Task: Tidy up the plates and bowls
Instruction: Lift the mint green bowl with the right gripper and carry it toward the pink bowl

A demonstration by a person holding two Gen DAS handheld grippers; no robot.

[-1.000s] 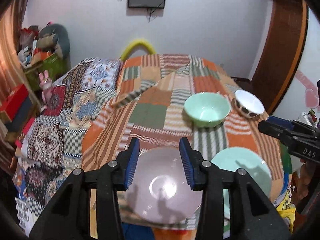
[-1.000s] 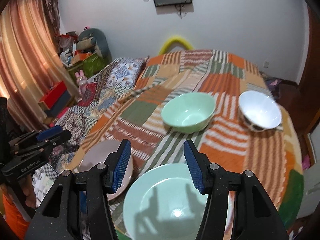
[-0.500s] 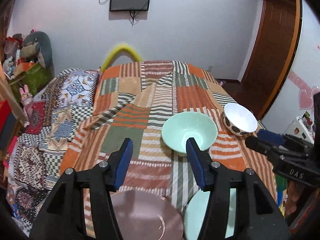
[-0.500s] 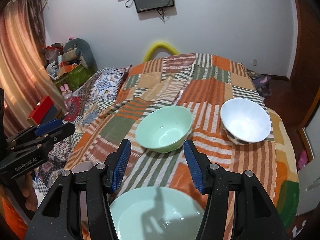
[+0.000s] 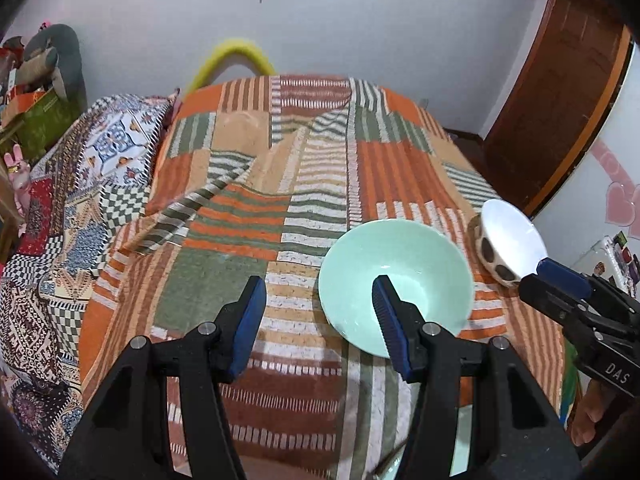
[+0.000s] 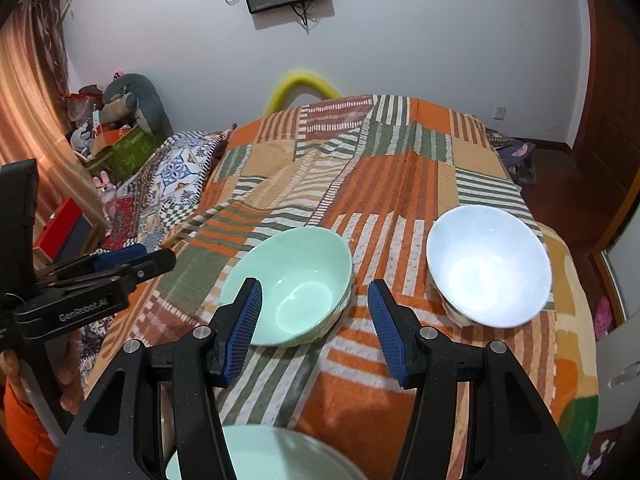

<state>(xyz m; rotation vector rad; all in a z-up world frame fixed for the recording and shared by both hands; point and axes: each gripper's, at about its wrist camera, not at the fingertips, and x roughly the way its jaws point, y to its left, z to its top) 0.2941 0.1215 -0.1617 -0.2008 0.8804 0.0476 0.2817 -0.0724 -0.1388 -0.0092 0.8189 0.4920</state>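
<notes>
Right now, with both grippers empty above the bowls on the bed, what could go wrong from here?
1. The mint green bowl and the white spotted bowl rest on a soft patchwork blanket; a sideways nudge could tip either one.
2. The white spotted bowl sits near the bed's right edge, so a push could send it off.
3. The left gripper and right gripper approach close together and might collide.

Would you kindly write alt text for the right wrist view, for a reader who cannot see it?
The right tongs, open and empty, hover over a striped patchwork bedspread between a mint green bowl and a white bowl. A mint green plate lies at the bottom edge, and the left tongs reach in from the left.
</notes>
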